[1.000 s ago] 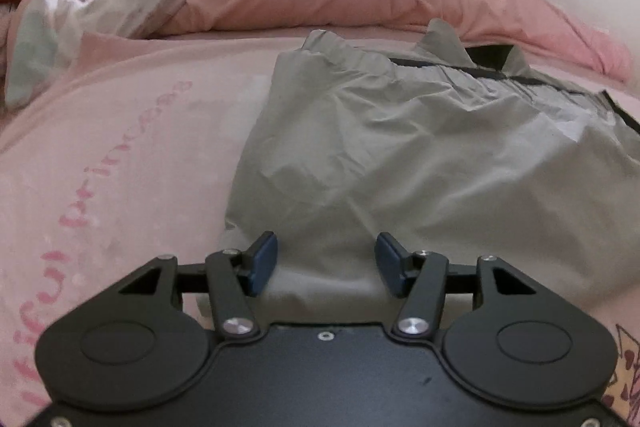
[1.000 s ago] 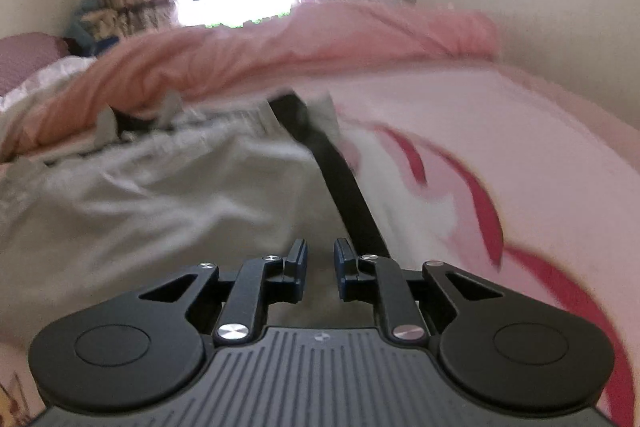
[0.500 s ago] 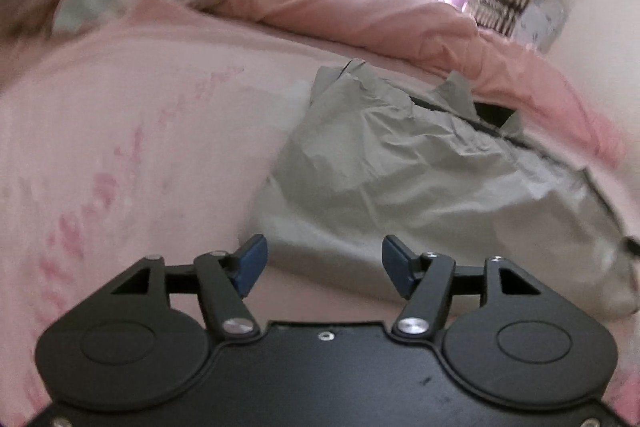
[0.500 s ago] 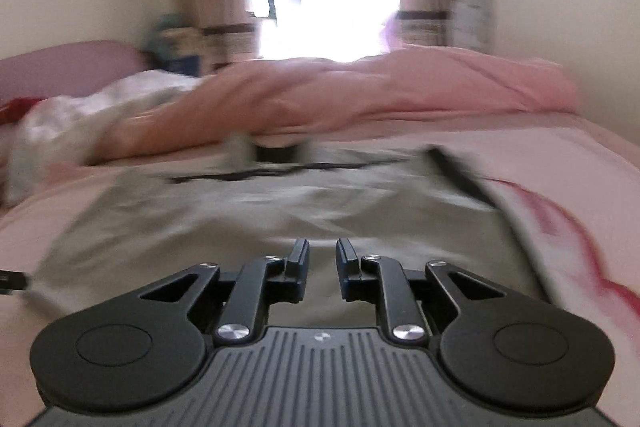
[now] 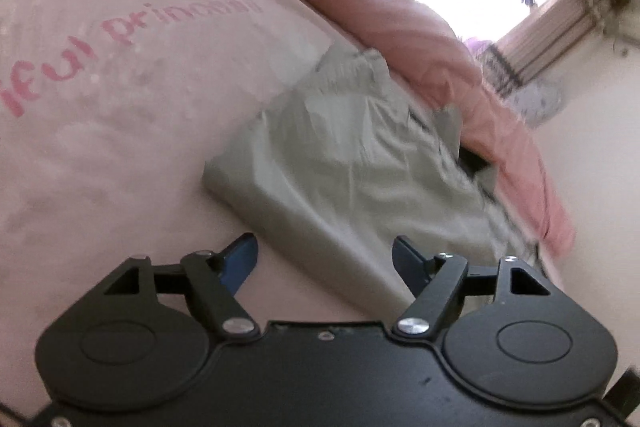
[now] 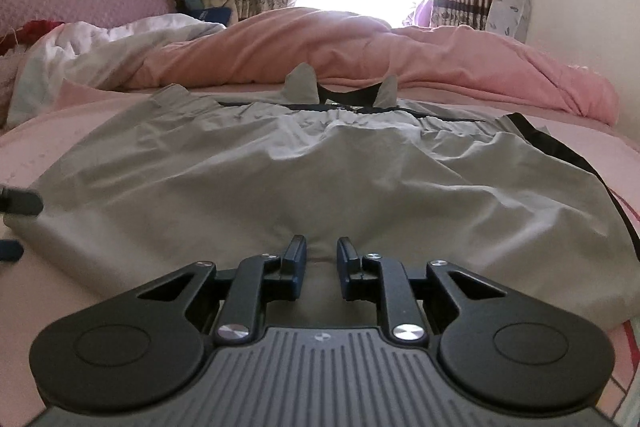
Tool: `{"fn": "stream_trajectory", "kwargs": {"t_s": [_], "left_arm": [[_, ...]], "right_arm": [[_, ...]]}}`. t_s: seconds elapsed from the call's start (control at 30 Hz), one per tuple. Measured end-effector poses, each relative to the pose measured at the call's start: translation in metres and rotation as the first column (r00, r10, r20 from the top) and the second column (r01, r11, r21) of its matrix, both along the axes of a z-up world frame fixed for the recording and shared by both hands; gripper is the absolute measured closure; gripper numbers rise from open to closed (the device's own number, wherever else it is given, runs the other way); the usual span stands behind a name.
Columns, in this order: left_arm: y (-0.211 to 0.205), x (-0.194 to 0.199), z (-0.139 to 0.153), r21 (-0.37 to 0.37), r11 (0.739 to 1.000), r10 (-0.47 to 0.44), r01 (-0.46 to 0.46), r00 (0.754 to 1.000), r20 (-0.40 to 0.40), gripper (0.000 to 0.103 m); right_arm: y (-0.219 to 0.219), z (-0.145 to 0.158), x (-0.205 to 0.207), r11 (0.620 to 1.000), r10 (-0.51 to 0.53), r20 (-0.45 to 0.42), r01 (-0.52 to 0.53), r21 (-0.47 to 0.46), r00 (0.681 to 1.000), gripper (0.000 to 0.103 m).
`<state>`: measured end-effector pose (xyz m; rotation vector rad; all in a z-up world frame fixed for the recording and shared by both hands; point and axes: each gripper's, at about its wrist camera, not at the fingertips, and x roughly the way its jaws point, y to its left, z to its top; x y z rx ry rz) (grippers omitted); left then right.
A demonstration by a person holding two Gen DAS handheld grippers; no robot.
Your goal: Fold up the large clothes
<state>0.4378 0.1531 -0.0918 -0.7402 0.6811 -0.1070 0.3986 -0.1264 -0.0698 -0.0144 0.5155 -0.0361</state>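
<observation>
**A:** Where's the garment from your jaws?

**B:** On my right gripper (image 6: 318,255) the grey garment (image 6: 320,183) lies dead ahead at twelve o'clock on the pink bed sheet (image 6: 24,147), long axis running nine to three. Jaws are narrowly parted, pinching nothing.

**A:** And the left?

**B:** My left gripper (image 5: 325,259) has just been opening and stands spread and empty. The garment's near corner sits around twelve, its body towards one. I judge the right nearer.

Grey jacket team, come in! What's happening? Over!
Left gripper open, jaws just widening, empty. Right gripper narrowly open, empty. Grey jacket flat on pink bed. Nothing blocking.

Grey garment (image 6: 248,187) — thin, matt, creased cloth on soft pink bedsheet (image 5: 120,147).
</observation>
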Motion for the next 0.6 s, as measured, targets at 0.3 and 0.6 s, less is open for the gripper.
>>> {"fn": "stream_trajectory", "kwargs": {"t_s": [0.3,0.6], "left_arm": [[0.014,0.028,-0.005,-0.116,0.990,0.089,-0.081,0.994,0.070,0.017],[0.015,0.049,0.001,-0.027,0.997,0.080,-0.079,0.996,0.040,0.052]], "right_arm": [[-0.005,0.000,0.004,0.999,0.008,-0.006,-0.007,0.034,1.000,0.080],[-0.002,0.011,0.003,1.000,0.001,-0.011,-0.001,0.016,1.000,0.079]]}}
